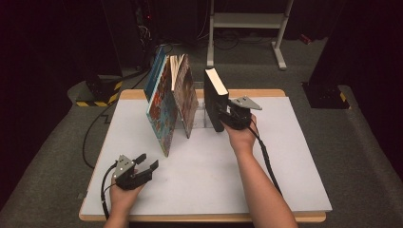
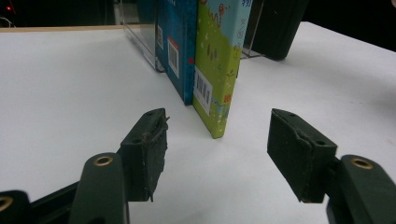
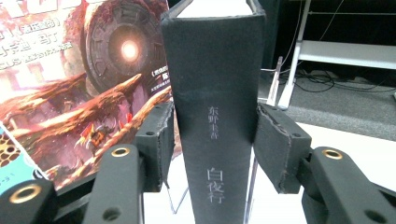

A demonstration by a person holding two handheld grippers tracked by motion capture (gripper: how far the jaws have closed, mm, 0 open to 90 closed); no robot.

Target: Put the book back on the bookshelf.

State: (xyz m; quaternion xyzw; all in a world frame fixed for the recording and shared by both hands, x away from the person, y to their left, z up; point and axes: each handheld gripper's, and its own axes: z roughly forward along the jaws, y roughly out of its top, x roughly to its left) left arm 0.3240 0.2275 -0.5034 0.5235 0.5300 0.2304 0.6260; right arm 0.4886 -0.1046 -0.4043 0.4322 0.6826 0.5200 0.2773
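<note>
A black hardback book [image 1: 215, 97] stands upright at the table's middle back, spine toward me. My right gripper [image 1: 223, 116] is shut on it, and in the right gripper view both pads [image 3: 161, 135] press the sides of the spine [image 3: 215, 116]. Left of it, several large picture books [image 1: 161, 111] lean together, one showing a fantasy-art cover [image 3: 93, 70]. My left gripper [image 1: 147, 161] rests open near the front left edge, holding nothing. Its open jaws [image 2: 219, 123] face a green book [image 2: 219, 70] and a blue book [image 2: 175, 51] farther off.
The white table top [image 1: 285, 156] has a wooden rim. A clear plastic bookend [image 2: 140, 37] stands behind the books. On the floor beyond are a white metal stand [image 1: 247, 21] and a yellow-and-black striped base [image 1: 97, 95]. Cables trail from both grippers.
</note>
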